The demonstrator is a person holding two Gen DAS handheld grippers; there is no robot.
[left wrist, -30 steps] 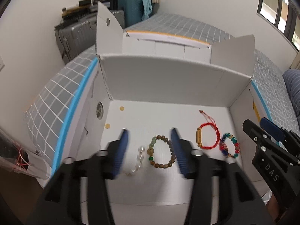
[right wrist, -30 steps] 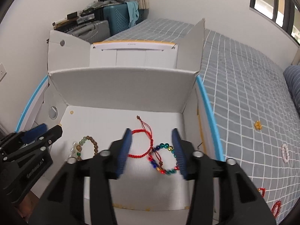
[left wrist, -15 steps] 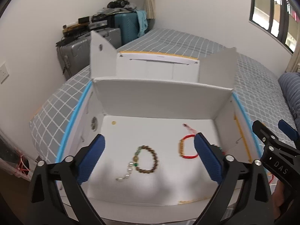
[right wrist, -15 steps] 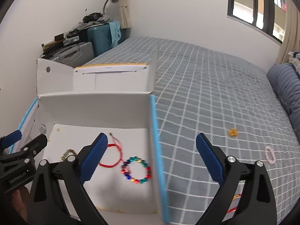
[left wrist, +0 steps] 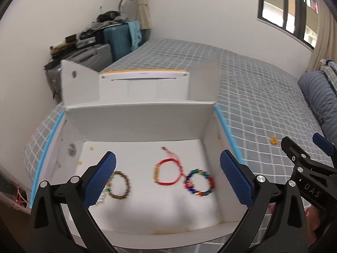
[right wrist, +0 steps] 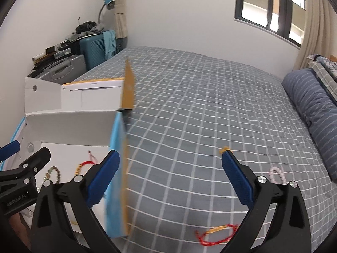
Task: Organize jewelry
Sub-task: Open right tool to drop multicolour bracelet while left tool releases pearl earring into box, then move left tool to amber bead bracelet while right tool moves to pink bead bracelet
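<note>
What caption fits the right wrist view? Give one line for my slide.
Open right hand-held gripper over the checked bedspread, a red cord bracelet below and the white box at left.

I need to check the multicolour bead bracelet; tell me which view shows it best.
The left wrist view: the multicolour bracelet lies whole on the box floor beside the red cord bracelet, only slightly blurred. In the right wrist view I cannot find it; the box's blue-edged side wall and the gripper cover that spot.

white walls, dark-framed window (right wrist: 271, 6), grey checked bed (right wrist: 200, 105), suitcases (right wrist: 92, 50) in corner
</note>
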